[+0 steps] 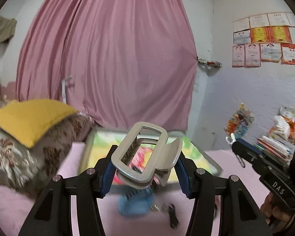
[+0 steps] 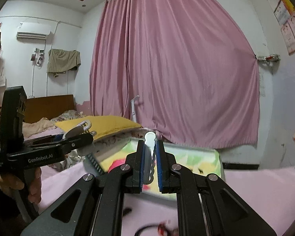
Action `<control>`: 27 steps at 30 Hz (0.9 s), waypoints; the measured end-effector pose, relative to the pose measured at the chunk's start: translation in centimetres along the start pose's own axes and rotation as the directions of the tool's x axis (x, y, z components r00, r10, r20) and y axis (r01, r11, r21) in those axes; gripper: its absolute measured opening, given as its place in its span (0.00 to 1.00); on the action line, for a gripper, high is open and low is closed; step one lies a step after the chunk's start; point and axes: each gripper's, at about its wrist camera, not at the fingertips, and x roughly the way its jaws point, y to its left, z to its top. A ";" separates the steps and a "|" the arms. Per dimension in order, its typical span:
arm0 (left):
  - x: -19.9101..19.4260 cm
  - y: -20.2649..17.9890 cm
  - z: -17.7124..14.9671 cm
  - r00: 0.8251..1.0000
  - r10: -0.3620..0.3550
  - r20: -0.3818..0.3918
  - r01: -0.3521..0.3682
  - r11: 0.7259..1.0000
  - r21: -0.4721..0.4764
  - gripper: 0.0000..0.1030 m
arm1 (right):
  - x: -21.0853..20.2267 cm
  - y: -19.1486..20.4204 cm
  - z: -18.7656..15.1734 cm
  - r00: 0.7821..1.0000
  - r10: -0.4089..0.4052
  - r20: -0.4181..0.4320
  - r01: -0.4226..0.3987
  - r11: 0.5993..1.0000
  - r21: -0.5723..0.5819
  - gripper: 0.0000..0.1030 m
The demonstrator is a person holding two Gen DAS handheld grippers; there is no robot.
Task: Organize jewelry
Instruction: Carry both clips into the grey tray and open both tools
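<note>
The fingers (image 1: 108,169) of the left gripper (image 1: 145,170) clamp a large beige claw hair clip (image 1: 141,153), their blue pads pressing its two sides while it stands tilted, its open rectangular frame leaning toward the upper left. The fingers (image 2: 141,161) of the right gripper (image 2: 149,161) are clenched on a slim white hair clip (image 2: 150,139) with a wavy edge; its rounded end sticks up just above the fingertips. Both clips are held in the air above a bed covered with a pink sheet (image 1: 222,163).

Below and behind the beige clip lies a tray with a bright green, yellow and pink picture (image 1: 100,145), set on the bed near a yellow pillow (image 1: 29,120) that rests on a flowered one. On the sheet under the left gripper lie a blurred blue item (image 1: 135,202) and some small dark pieces (image 1: 172,214); what they are cannot be told. In the right wrist view a dark ring and a small red piece (image 2: 163,227) lie on the sheet at the bottom edge.

Each view catches the other gripper off to the side, with a hand (image 2: 32,182) around its handle. A pink curtain (image 2: 177,63) hangs behind the bed.
</note>
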 end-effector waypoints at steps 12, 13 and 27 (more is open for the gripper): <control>8.9 5.1 2.1 0.969 0.057 -0.241 -0.068 0.997 -0.037 0.50 | 11.4 -2.9 -0.6 0.953 0.119 -0.280 -0.083 0.987 0.137 0.10; 9.6 5.6 1.9 0.959 0.059 -0.276 -0.075 0.996 -0.047 0.50 | 11.9 -3.0 -1.2 0.944 0.133 -0.301 -0.091 0.985 0.149 0.09; 15.3 6.6 -1.1 0.844 0.048 -0.534 -0.088 0.995 -0.050 0.50 | 17.8 -3.8 -5.7 0.790 0.199 -0.580 -0.117 0.977 0.176 0.10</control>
